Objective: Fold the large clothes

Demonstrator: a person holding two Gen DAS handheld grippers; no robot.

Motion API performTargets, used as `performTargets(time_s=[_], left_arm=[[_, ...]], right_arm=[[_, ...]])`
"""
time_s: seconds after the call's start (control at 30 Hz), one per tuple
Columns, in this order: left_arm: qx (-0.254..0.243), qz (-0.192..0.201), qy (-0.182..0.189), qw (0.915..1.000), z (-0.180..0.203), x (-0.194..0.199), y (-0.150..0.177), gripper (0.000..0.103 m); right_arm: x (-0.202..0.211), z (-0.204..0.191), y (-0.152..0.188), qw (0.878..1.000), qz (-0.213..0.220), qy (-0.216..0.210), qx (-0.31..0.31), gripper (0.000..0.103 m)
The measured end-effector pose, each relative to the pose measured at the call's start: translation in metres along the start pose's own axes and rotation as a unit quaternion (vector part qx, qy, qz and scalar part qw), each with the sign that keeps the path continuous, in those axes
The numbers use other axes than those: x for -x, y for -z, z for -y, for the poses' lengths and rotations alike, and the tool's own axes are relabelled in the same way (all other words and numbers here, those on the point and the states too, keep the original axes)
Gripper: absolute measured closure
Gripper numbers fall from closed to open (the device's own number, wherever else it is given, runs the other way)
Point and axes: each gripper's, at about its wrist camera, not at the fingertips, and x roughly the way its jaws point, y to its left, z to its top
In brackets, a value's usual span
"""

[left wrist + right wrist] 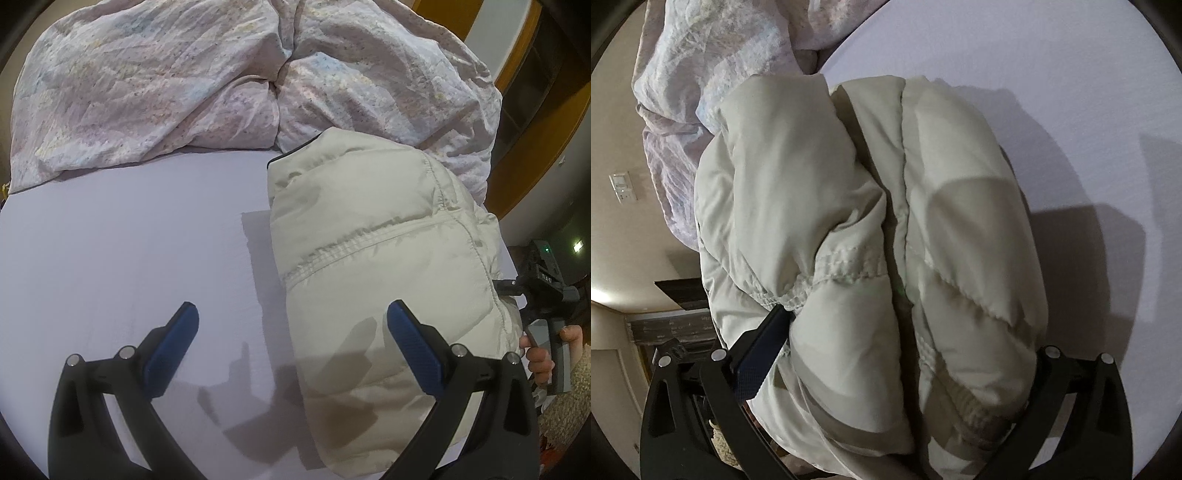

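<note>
Blue-padded left gripper (291,339) hanging wide apart and empty at lower centre, right gripper (886,369) standing fully spread around, seemingly not clamping, cream puffer jacket (388,258) lying bundled right of centre on lilac sheet (129,240); folding appearing nearly done, tidying perhaps remaining.

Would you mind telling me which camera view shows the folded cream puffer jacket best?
The left wrist view: there the puffer jacket shows nearly whole, folded on the lilac sheet below the crumpled duvet. The right wrist view is too close; the jacket fills it, bulging between that tool's wide-open fingers.
</note>
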Motion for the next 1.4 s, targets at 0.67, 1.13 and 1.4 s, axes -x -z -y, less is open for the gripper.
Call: performTargets(time_s=[0.67, 1.13, 1.4], left_arm=[[0.109, -0.068, 0.142, 0.9815, -0.026, -0.044, -0.008, 0.002], [0.173, -0.129, 0.264, 0.9402, -0.028, -0.093, -0.010, 0.002], [0.200, -0.119, 0.265, 0.9355, -0.022, -0.101, -0.004, 0.002]], right_arm=[[-0.010, 0.014, -0.004, 0.998, -0.038, -0.040, -0.014, 0.001], [-0.018, 0.023, -0.024, 0.995, -0.084, -0.056, 0.028, 0.001], [-0.031, 0.009, -0.033, 0.994, -0.089, -0.047, 0.047, 0.001]])
